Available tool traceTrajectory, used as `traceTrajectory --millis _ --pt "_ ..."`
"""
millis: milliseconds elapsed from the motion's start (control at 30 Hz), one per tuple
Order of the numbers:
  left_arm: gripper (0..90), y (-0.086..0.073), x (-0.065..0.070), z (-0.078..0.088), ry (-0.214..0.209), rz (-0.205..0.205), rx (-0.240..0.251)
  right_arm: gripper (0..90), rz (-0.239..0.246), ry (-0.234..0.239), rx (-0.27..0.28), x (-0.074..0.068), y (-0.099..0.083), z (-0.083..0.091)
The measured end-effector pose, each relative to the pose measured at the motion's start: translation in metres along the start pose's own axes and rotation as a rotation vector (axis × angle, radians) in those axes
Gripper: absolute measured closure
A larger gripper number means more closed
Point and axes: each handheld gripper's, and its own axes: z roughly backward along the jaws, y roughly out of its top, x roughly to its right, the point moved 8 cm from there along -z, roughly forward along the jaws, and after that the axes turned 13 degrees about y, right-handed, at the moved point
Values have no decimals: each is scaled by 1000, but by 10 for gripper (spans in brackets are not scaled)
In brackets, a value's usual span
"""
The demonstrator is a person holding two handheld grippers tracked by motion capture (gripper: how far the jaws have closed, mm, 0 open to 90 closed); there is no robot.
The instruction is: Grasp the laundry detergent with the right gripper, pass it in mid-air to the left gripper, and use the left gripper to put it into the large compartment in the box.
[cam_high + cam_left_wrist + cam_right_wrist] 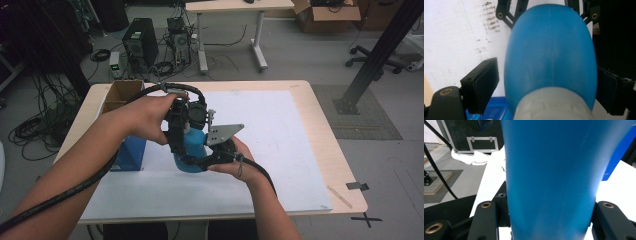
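A blue bottle (192,150) stands near the middle of the table (320,150), on the white sheet (280,140) that covers most of the top; both hands meet around it; the right gripper (200,161) comes in from about four o'clock and pinches the bottle low on its body, and in the right gripper view the blue wall (551,180) sits tight between the two black jaws, which press against it on either side; the left gripper (192,127) reaches in from about ten o'clock and sits over the bottle's upper part; in the left gripper view the bottle (551,55) lies between the jaws with its pale cap end (551,107) towards the camera; the left-hand pad (484,82) stands clear of the blue side, a strip of white sheet showing between them (the far pad is in shadow, and I cannot tell whether it touches); so these jaws are spread around the bottle, not clamped; a blue box (129,152) lies just beside the bottle at nine o'clock, under the left forearm; an open cardboard box (120,95) sits at the table's corner at about ten o'clock
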Motion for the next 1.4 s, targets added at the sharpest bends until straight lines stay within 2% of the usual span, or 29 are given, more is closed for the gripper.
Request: traceTrajectory --millis 600,933,1000,1200,1400 --pt "229 4 -1 -1 22 -11 15 453 -5 -5 2 2 0 2" --pt "318 4 -2 0 21 -21 7 453 -2 -11 7 2 1 4" --pt "362 4 -1 0 19 -24 2 453 -2 -10 7 2 1 4" --pt "377 4 0 1 15 -33 -12 453 6 -15 7 1 1 4" --pt "382 4 1 4 33 -32 -19 454 18 -23 10 1 4 4"
